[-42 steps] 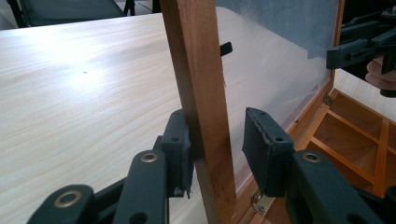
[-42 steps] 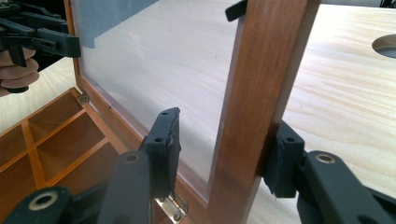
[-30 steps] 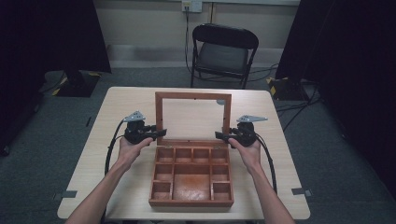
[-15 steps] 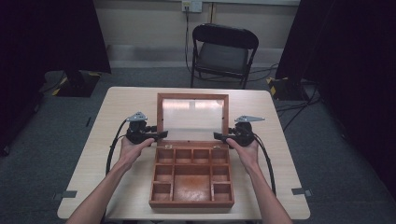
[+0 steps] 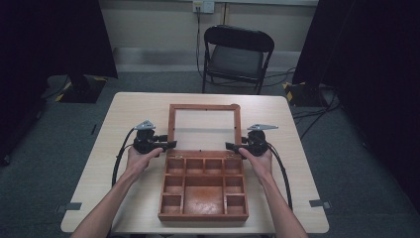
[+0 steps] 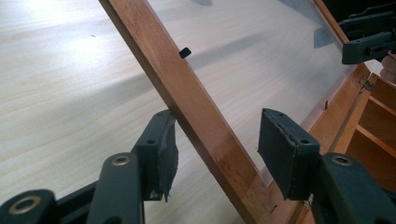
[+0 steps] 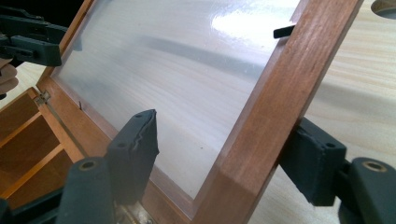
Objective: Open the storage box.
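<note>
**Open wooden box, a gripper at each side of its lid**

At the middle of the pale wooden table (image 5: 124, 114) sits a reddish-brown wooden box (image 5: 203, 187) divided into small compartments, its near edge close to the person's side of the table. Its lid (image 5: 204, 126), a wooden frame around a clear pane, is swung open and leans back from the hinged far edge of the box.

From the high view, the left gripper (image 5: 168, 145) reaches in from the left, near the lid's lower left corner, held by the person's left hand (image 5: 140, 159). The right gripper (image 5: 232, 147) mirrors it at the lower right corner, held by the right hand (image 5: 257, 159).

Along the left gripper (image 6: 215, 140), the jaws stand spread around the lid's left frame rail; the outer pad lies against or just beside the wood, and the inner pad is apart from the pane. Along the right gripper (image 7: 223, 140), the jaws are likewise spread around the right rail, the outer pad touching or nearly touching the wood, the inner one clear of the pane. Neither one clamps the frame.

Beyond the table stands a black folding chair (image 5: 236, 55).
</note>
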Demonstrator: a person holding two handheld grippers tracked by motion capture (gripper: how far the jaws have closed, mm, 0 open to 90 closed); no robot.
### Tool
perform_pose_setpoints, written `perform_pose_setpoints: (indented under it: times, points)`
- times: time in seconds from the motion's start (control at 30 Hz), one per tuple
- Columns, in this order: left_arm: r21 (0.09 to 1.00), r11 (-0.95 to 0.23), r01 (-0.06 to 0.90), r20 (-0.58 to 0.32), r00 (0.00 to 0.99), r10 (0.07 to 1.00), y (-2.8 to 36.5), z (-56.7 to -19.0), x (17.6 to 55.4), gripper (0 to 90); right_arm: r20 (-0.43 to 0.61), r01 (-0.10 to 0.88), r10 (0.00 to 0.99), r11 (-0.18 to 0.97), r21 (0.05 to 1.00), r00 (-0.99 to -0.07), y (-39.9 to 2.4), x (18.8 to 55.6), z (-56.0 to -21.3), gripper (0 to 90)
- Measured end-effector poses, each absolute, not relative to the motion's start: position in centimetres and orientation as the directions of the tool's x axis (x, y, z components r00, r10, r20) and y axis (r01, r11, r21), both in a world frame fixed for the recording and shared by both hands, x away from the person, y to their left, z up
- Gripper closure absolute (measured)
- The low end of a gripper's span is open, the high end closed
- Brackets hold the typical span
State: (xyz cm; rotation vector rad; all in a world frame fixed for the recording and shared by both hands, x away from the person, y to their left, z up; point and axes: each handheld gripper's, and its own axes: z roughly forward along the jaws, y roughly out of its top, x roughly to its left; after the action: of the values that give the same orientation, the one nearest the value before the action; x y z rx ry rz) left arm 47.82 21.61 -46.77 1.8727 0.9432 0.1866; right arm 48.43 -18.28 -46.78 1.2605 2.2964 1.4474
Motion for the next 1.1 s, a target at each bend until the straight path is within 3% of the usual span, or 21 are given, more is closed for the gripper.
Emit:
perform_pose_setpoints:
  times: [0.77, 0.9, 1.1]
  points:
    - [0.781, -0.205, 0.59, -0.344, 0.679, 0.649, 21.8, -48.0, 48.3, 33.8, 0.303, 0.609, 0.736, 0.185, 0.771, -0.606, -17.9, 48.6, -47.7, 18.5]
    - [0.78, -0.232, 0.581, -0.307, 0.679, 0.667, 21.8, -48.1, 48.2, 31.6, 0.294, 0.615, 0.742, 0.197, 0.764, -0.602, -18.0, 48.6, -47.7, 16.5]
    - [0.776, -0.234, 0.586, -0.311, 0.678, 0.666, 21.4, -48.2, 48.2, 30.7, 0.41, 0.691, 0.712, 0.146, 0.708, -0.57, -18.6, 49.1, -48.7, 15.7]
